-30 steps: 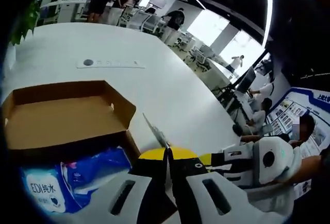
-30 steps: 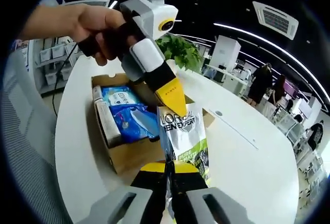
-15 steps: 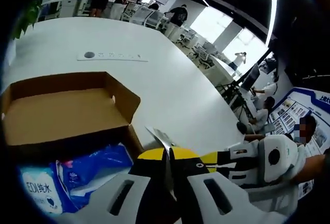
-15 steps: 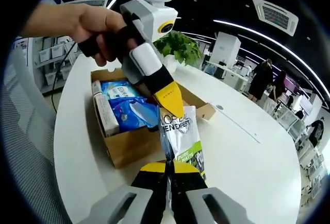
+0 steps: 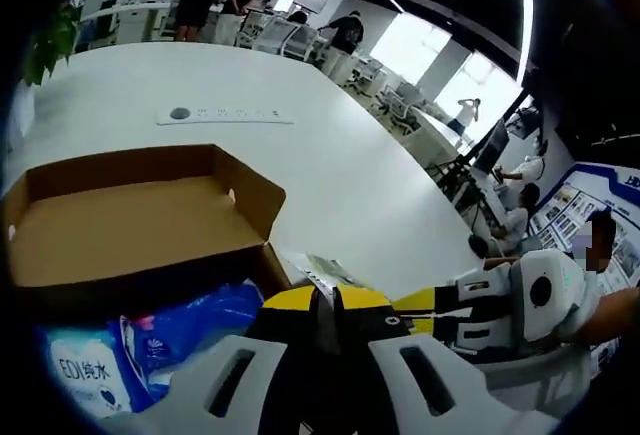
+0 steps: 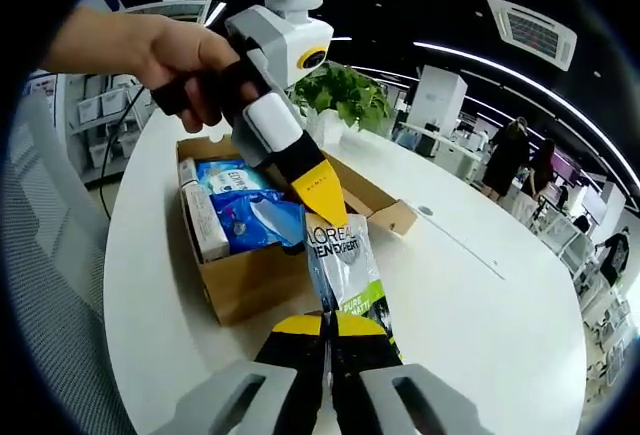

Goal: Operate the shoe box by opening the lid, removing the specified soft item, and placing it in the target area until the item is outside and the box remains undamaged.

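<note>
Clearly, both tongs pinching the sachet beside the box, label legible in right gripper view.

Open brown cardboard shoe box on the white table, lid folded back, blue soft packs and a white tube inside. Silver-and-green soft pouch outside, just beside the box's front wall, hanging upright between both grippers' closed tips.
</note>
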The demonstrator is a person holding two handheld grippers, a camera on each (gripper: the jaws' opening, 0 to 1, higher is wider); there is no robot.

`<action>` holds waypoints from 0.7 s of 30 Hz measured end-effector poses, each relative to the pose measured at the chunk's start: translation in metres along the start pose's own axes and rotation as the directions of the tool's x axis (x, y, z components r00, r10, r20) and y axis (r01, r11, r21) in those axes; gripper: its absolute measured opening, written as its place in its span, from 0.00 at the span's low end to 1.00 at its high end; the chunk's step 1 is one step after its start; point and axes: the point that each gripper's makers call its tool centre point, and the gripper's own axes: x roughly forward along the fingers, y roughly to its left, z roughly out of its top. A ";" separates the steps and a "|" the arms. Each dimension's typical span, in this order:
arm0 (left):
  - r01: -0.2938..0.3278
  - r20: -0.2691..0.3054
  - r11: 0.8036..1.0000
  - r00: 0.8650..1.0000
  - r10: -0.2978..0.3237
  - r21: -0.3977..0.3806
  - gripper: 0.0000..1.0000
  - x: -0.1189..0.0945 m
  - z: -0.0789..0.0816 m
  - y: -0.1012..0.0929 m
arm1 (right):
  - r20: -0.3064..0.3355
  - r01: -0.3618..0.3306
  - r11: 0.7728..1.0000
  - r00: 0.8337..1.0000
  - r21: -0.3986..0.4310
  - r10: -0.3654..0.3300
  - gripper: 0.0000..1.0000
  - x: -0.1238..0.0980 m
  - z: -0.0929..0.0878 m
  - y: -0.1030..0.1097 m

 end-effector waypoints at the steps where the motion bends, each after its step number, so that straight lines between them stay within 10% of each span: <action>1: -0.001 0.001 1.000 1.000 0.001 0.000 0.05 -0.001 0.001 0.001 | 0.001 0.001 1.000 1.000 0.001 -0.001 0.00 0.000 0.000 0.000; 21: -0.040 0.081 0.998 0.996 0.037 0.038 0.16 -0.044 0.008 0.019 | 0.012 0.008 1.000 1.000 -0.002 -0.008 0.00 -0.006 -0.007 -0.009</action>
